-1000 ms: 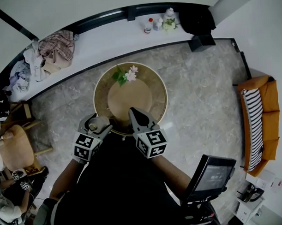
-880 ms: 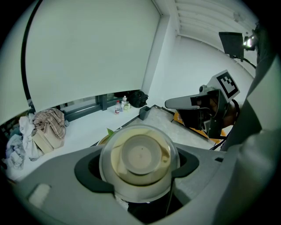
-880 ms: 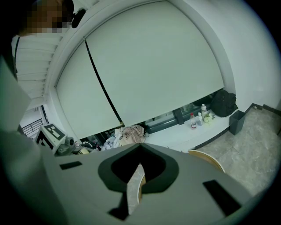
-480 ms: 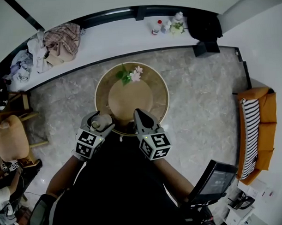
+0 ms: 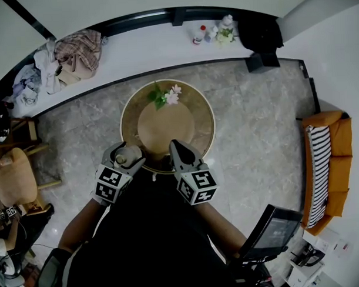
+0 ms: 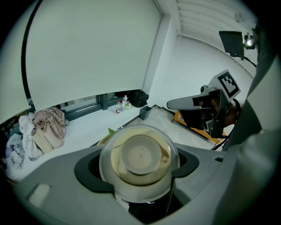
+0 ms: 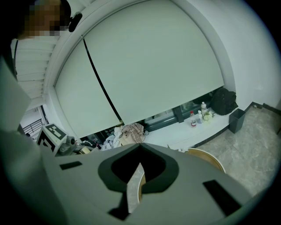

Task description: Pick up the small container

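Note:
The small container (image 5: 128, 154) is a clear round jar with a pale lid. My left gripper (image 5: 127, 153) is shut on it, over the near left rim of the round wooden table (image 5: 199, 118). In the left gripper view the small container (image 6: 139, 159) fills the space between the two grey fingers of the left gripper (image 6: 139, 169), seen lid-on. My right gripper (image 5: 179, 149) stands beside it over the near rim, shut with nothing in it. In the right gripper view the right gripper (image 7: 137, 176) has its jaws together, and only a thin pale slit shows between them.
A flower sprig (image 5: 165, 96) lies at the table's far side. Behind runs a white ledge (image 5: 147, 50) with bottles (image 5: 200, 33) and piled clothes (image 5: 76, 52). A wooden chair (image 5: 13, 181) stands left, an orange sofa (image 5: 324, 164) right, and a screen on a stand (image 5: 270, 228) at the near right.
The head view shifted slightly a second ago. Both grippers keep their place at the table's near rim, and the left one still holds the small container.

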The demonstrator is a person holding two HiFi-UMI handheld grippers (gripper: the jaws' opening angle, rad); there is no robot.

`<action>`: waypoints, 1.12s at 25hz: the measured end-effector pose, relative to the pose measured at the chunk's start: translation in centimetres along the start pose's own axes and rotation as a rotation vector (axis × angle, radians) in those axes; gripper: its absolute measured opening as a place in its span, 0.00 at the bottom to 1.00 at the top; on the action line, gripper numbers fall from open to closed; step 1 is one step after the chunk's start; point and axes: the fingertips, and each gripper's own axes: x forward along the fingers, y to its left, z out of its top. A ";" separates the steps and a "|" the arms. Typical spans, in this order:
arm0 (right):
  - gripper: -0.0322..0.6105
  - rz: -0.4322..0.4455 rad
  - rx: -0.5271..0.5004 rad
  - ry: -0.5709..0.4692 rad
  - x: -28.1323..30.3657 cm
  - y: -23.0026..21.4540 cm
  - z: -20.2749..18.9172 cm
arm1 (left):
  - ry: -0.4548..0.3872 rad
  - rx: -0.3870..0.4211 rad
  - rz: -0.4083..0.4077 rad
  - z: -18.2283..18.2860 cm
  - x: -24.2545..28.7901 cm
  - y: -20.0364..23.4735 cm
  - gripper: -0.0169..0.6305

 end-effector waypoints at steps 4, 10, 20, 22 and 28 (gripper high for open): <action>0.04 0.000 0.004 -0.004 -0.1 -0.1 0.1 | -0.006 0.011 0.003 0.4 0.1 -0.1 0.54; 0.04 0.006 0.003 -0.011 0.0 0.0 0.0 | 0.003 0.009 -0.002 0.1 0.2 -0.1 0.54; 0.04 0.007 0.006 -0.013 0.0 0.4 -0.2 | 0.008 0.015 0.000 -0.1 0.0 0.0 0.54; 0.04 0.006 0.007 -0.012 0.0 0.4 -0.2 | 0.009 0.015 0.001 -0.1 0.0 0.1 0.54; 0.04 0.007 0.009 -0.011 -0.1 0.3 -0.3 | 0.003 0.022 0.007 0.1 0.1 0.1 0.54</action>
